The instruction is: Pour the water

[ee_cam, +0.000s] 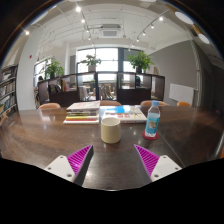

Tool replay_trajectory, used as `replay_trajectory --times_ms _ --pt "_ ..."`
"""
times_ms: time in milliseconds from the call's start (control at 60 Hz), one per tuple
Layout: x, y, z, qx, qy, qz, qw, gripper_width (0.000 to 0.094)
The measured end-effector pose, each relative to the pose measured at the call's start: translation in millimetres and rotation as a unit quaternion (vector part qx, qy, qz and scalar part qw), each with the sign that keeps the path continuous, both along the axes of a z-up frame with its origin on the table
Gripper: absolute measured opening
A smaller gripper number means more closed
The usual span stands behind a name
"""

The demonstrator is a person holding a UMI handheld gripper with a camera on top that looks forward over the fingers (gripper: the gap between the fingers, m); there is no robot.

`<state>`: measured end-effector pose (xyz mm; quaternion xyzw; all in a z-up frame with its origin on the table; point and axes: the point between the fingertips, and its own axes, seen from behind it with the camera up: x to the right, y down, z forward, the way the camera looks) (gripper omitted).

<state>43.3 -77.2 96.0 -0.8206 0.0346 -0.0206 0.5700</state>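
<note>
Task not begun: gripper (pixel 112 160) open, empty; white cylindrical cup (pixel 110 129) at 12 o'clock, blue-labelled clear plastic bottle (pixel 152 121) at 1 o'clock, ungrasped.

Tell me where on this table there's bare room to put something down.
The table is bare between the tool, whose fingers stand open, and the white cup just ahead. More bare wood lies left of the cup and right of the water bottle. It is crowded beyond the cup, where the books and papers lie.
</note>
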Motion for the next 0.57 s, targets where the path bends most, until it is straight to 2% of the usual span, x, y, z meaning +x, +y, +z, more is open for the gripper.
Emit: replay_trajectory --times_ms 400,567 --pt "-76 -52 55 0.038 -0.005 0.059 0.997 0.0823" --pt "-90 -69 66 0.043 -0.016 0.072 0.996 0.082"
